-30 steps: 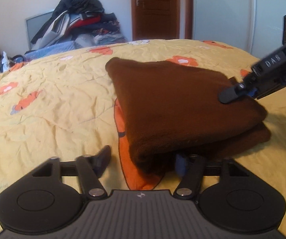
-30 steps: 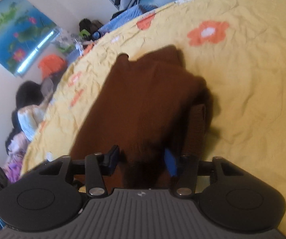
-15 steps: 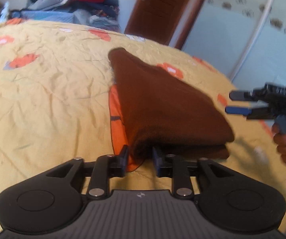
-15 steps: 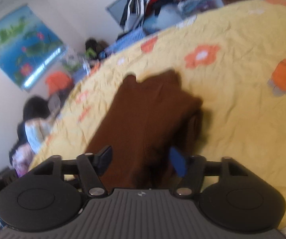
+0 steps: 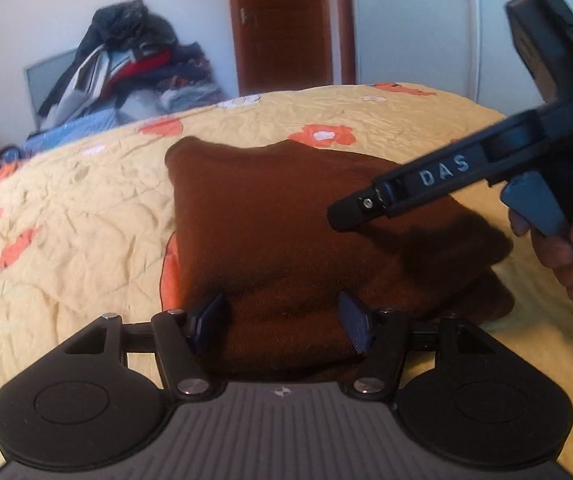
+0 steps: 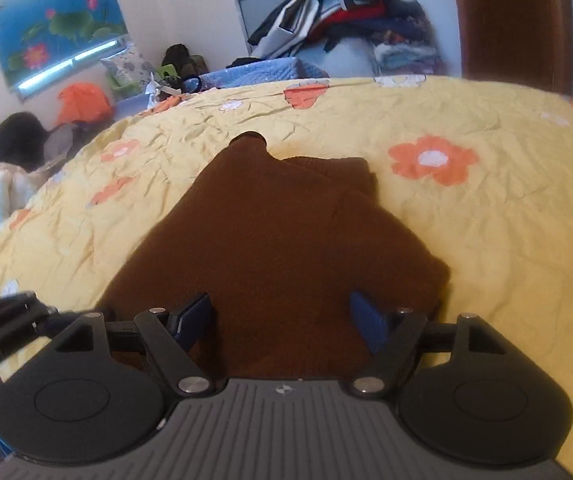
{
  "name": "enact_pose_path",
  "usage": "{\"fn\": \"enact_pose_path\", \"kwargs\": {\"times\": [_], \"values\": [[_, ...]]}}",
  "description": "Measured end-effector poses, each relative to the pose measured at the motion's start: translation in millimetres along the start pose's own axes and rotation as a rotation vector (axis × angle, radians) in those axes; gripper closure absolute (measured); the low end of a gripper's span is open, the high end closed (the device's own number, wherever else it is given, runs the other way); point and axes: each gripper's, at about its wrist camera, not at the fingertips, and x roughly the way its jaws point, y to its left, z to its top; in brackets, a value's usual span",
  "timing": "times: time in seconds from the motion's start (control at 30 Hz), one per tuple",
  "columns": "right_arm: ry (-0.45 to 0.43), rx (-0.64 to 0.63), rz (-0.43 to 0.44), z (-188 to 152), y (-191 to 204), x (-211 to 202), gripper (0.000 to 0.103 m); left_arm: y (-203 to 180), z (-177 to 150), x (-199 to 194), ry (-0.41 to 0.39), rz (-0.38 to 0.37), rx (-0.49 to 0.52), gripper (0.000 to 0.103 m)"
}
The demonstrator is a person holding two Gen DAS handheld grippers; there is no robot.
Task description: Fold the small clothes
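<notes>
Angling down over folded brown garment (image 5: pixel 286 216), left gripper (image 5: pixel 282 320) and right gripper (image 6: pixel 282 320) just opening, jaws apart, pads off cloth

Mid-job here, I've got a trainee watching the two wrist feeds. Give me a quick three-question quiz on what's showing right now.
1. True or false: the brown garment lies folded on the yellow floral bedspread.
2. Are the left gripper fingers pressing on the garment? A) yes, clamped B) no, spread apart over it
3. Fill in: behind the bed, beside the wooden door, sits a pile of ____.

Key: 1 true. 2 B; its jaws have just been opening, as have those of the right gripper. 3 clothes.
</notes>
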Motion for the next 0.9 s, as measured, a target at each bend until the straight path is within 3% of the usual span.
{"fn": "enact_pose_path", "kwargs": {"times": [0.1, 0.23, 0.37, 0.43, 0.53, 0.6, 0.7, 0.77, 0.9], "values": [[0.031, 0.014, -0.022, 8.7, 13.7, -13.4, 0.018, 3.9, 0.5, 0.8, 0.004, -0.003, -0.029, 0.039], [-0.036, 0.033, 0.0, 10.3, 27.8, -36.5, 0.007, 1.8, -0.6, 0.9, 0.001, 0.006, -0.017, 0.038], [0.093, 0.038, -0.053, -14.7, 14.5, -4.8, 0.0, 2.0, -1.1, -1.0, -0.001, 0.003, -0.007, 0.037], [0.023, -0.037, -0.061, -33.0, 5.5, -2.8, 0.0, -0.9, -2.8, -2.0, -0.007, 0.006, 0.01, 0.035], [0.072, 0.017, -0.059, -24.9, 2.1, -5.7, 0.002, -1.6, -1.7, -5.1, -0.008, 0.015, 0.006, 0.035], [0.076, 0.088, -0.05, -19.6, -2.1, -13.3, 0.01, 1.8, 1.2, -18.1, -0.019, 0.016, -0.023, 0.035], [-0.013, 0.179, -0.019, -26.4, -4.1, -46.3, 0.003, 18.8, -8.2, -48.2, -0.06, 0.003, -0.075, 0.032], [-0.05, 0.233, 0.008, -36.4, -9.5, -67.4, 0.002, 32.5, -20.8, -60.2, -0.036, 0.011, -0.134, 0.029], [0.012, 0.278, 0.002, -60.2, -10.0, -75.3, 0.002, 49.9, -46.0, -68.6, 0.04, 0.013, -0.274, 0.029]]}}
